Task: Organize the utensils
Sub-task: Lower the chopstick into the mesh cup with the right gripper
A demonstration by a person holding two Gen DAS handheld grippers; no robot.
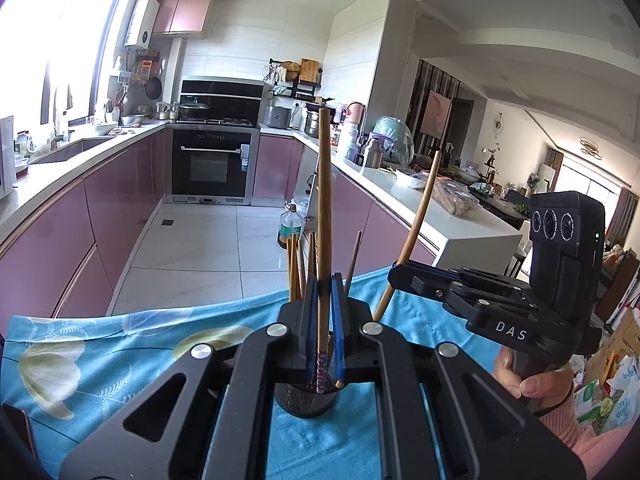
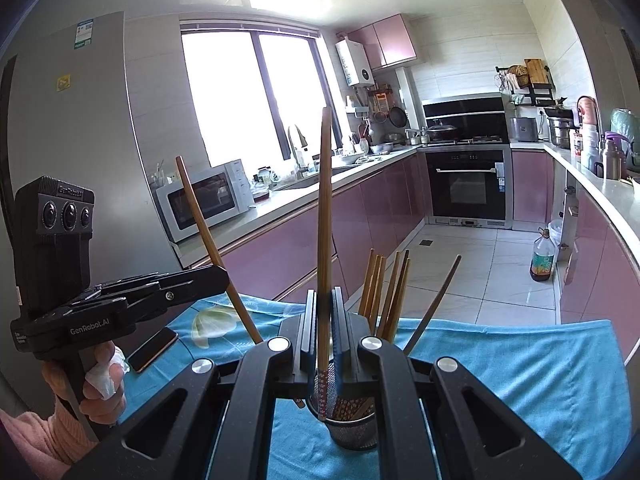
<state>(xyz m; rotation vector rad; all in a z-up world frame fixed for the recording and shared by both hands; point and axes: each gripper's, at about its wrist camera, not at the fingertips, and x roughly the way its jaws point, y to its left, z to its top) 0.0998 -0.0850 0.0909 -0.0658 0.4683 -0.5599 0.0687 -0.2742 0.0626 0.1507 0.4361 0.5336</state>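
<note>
My left gripper [image 1: 325, 280] is shut on an upright wooden chopstick [image 1: 323, 200]. Its patterned lower end hangs at the mouth of a black mesh holder [image 1: 306, 400] on the blue floral cloth [image 1: 100, 352]. Several chopsticks [image 1: 296, 268] stand in the holder. My right gripper [image 2: 324, 294] is shut on another upright chopstick [image 2: 325, 200], whose patterned end is over the same mesh holder [image 2: 352, 428], beside several standing chopsticks [image 2: 384, 292]. Each view shows the other gripper from the side: the right gripper [image 1: 394, 270] with its chopstick [image 1: 420, 220], and the left gripper [image 2: 224, 274] with its chopstick [image 2: 208, 232].
A phone [image 2: 152, 348] lies on the cloth at the left. Beyond the cloth's far edge are the tiled kitchen floor [image 1: 200, 240], pink cabinets, an oven [image 2: 466, 184] and a microwave [image 2: 204, 200]. An oil bottle [image 2: 542, 258] stands on the floor. The right counter [image 1: 400, 192] is crowded.
</note>
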